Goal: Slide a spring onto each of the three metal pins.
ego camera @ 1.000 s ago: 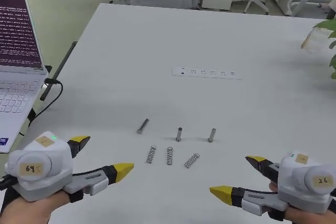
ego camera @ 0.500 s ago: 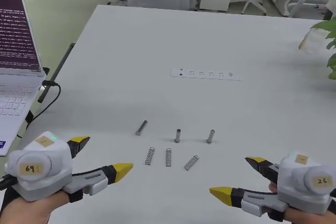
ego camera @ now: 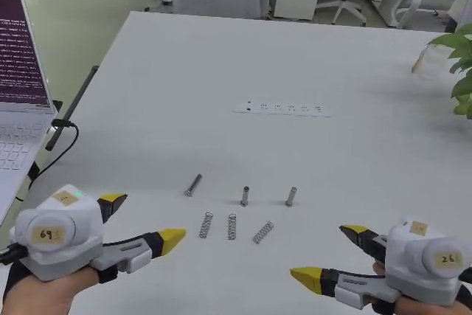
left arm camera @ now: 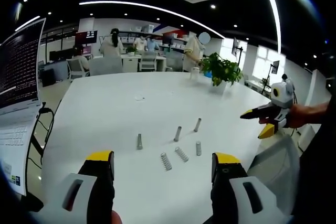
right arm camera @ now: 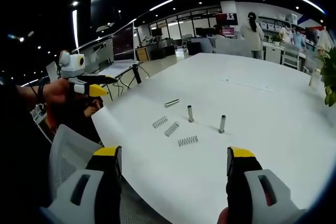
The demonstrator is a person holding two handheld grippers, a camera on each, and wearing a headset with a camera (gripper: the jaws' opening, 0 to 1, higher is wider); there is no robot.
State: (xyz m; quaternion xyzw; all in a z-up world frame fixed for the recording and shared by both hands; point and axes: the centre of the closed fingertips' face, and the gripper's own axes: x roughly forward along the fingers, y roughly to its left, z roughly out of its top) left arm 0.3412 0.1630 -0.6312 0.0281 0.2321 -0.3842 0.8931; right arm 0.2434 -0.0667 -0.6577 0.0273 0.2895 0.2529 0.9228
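Currently my left claw [ego camera: 144, 217] hovers spread wide and empty over the near-left worktop [ego camera: 221, 64]. Ahead, in a row, the left pin [ego camera: 193, 185] lies flat, while the middle pin [ego camera: 245, 196] and right pin [ego camera: 291, 196] stand upright. Just nearer me lie the left spring [ego camera: 206, 224], middle spring [ego camera: 231, 226] and right spring [ego camera: 262, 232], all apart from the pins. My right claw [ego camera: 329, 254] is spread too, empty.

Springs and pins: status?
Left gripper and right gripper open, empty. Three springs loose on table. Left pin flat, two pins upright, all bare. Nothing blocking.
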